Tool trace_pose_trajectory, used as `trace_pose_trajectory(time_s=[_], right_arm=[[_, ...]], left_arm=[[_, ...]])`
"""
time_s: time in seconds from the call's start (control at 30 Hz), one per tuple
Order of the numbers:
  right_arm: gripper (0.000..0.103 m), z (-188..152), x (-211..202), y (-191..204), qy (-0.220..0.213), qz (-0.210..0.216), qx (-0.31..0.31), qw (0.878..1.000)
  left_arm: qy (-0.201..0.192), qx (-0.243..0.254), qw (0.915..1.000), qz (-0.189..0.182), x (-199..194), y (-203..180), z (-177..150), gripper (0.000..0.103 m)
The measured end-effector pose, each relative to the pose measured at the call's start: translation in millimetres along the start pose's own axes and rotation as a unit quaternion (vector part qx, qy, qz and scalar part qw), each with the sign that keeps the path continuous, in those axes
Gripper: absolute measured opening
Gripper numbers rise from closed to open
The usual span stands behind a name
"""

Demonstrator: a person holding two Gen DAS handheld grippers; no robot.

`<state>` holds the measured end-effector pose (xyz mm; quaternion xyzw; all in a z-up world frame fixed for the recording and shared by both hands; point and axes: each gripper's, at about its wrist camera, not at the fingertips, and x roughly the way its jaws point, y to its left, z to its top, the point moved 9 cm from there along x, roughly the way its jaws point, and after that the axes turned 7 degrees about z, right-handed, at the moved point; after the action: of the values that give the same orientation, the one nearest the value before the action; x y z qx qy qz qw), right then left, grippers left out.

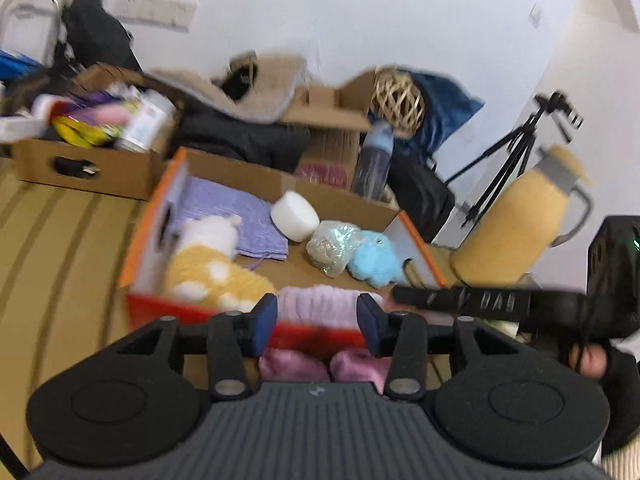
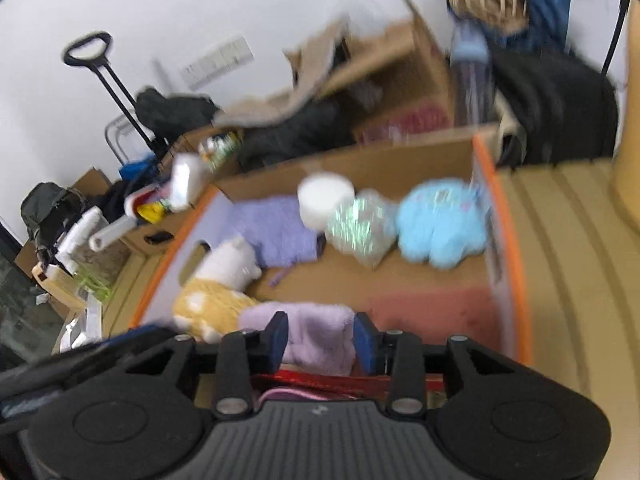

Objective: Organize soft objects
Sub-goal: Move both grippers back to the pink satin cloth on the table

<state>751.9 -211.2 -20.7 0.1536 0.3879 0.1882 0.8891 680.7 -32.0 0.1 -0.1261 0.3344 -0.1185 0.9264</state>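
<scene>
Left gripper [image 1: 317, 322] and right gripper [image 2: 321, 340]: jaws spread, pads clear of the lilac fluffy cloth [image 2: 308, 336] lying at the orange-rimmed cardboard box's [image 2: 520, 280] near edge.

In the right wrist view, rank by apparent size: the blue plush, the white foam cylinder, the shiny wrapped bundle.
1. blue plush
2. shiny wrapped bundle
3. white foam cylinder, close to the bundle; blur makes that pair uncertain.

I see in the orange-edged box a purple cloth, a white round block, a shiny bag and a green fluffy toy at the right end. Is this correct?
Not quite: the fluffy toy at the right end of the box is light blue, not green, as the right wrist view shows. The purple cloth, white round block and shiny bag are as you say.
</scene>
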Motion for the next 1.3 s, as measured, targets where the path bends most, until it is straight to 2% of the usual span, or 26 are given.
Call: trace_pose_trajectory(time_s=[0.03,0.07,0.1,0.2,0.23,0.33,0.43,0.5,0.6,0.8,0.87,1.0,1.17,1.3], right_arm=[[0.036,2,-16,4,-0.015,0.001,-0.008,1.0],[0.038,3,-35,11,-0.037,0.005,-0.016,0.999],[0.043,2,-54,18,-0.058,0.012,-0.025,0.998],[0.055,-16,-106,38,-0.112,0.023,-0.054,0.992],[0.055,-25,-120,44,-0.121,0.024,-0.06,0.991],[0.055,-62,-157,65,-0.139,0.039,-0.078,0.986],[0.057,-104,-186,77,-0.153,0.049,-0.085,0.983],[0.058,-130,-198,81,-0.152,0.04,-0.09,0.983],[0.058,-165,-217,85,-0.159,0.02,-0.094,0.983],[0.067,-224,-245,96,-0.16,0.014,-0.103,0.982],[0.067,-234,-249,99,-0.157,0.017,-0.109,0.981],[0.07,-242,-254,101,-0.17,-0.002,-0.119,0.978],[0.073,-253,-245,88,-0.176,-0.04,-0.118,0.977],[0.073,-255,-227,68,-0.168,-0.049,-0.096,0.98]], left_arm=[[-0.013,0.002,0.9999,0.001,-22,1,-4,0.047],[-0.03,0.005,0.9995,0.001,-45,2,-10,0.054],[-0.049,0.009,0.9988,0.004,-70,3,-17,0.064],[-0.102,0.03,0.9941,0.022,-135,6,-44,0.077],[-0.111,0.032,0.9931,0.022,-153,7,-55,0.079],[-0.112,0.023,0.9934,0.009,-194,9,-87,0.082],[-0.12,0.04,0.9916,0.027,-223,7,-116,0.087],[-0.121,0.045,0.9911,0.032,-238,6,-134,0.089],[-0.114,0.031,0.9927,0.021,-255,3,-157,0.091],[-0.112,0.015,0.9936,0.012,-270,0,-181,0.093],[-0.114,0.012,0.9934,0.01,-271,-3,-183,0.093],[-0.121,0.014,0.9924,0.015,-270,-4,-187,0.098],[-0.114,0.034,0.9911,0.06,-241,8,-198,0.102],[-0.09,0.031,0.9936,0.06,-200,14,-200,0.103]])
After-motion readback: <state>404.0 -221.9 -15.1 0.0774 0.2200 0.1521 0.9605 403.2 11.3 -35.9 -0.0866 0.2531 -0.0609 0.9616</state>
